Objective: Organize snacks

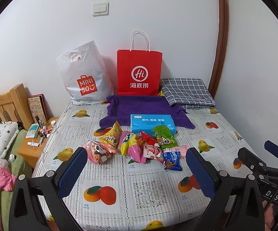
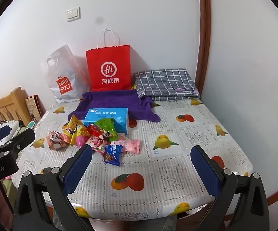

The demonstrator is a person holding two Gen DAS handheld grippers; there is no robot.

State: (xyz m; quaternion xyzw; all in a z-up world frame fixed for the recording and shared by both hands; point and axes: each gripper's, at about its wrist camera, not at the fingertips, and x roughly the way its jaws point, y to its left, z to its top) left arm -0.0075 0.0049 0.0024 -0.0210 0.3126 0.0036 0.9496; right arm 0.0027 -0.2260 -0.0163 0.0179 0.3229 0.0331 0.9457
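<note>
A pile of snack packets (image 1: 137,146) lies mid-table on a fruit-print cloth: a yellow triangular pack (image 1: 112,136), a green pack (image 1: 164,136), a pink panda pack (image 1: 98,152) and a small blue pack (image 1: 172,160). The pile also shows in the right wrist view (image 2: 92,136). A red paper bag (image 1: 139,71) and a white MINISO bag (image 1: 85,77) stand at the wall. My left gripper (image 1: 137,165) is open and empty, just short of the pile. My right gripper (image 2: 141,163) is open and empty over the table's front right part.
A blue tissue pack (image 1: 152,123) lies on a purple towel (image 1: 142,107) behind the snacks. Folded grey checked fabric (image 1: 187,92) sits at the back right. A bed and a cluttered wooden nightstand (image 1: 35,146) are to the left. The table edge (image 2: 139,217) is near.
</note>
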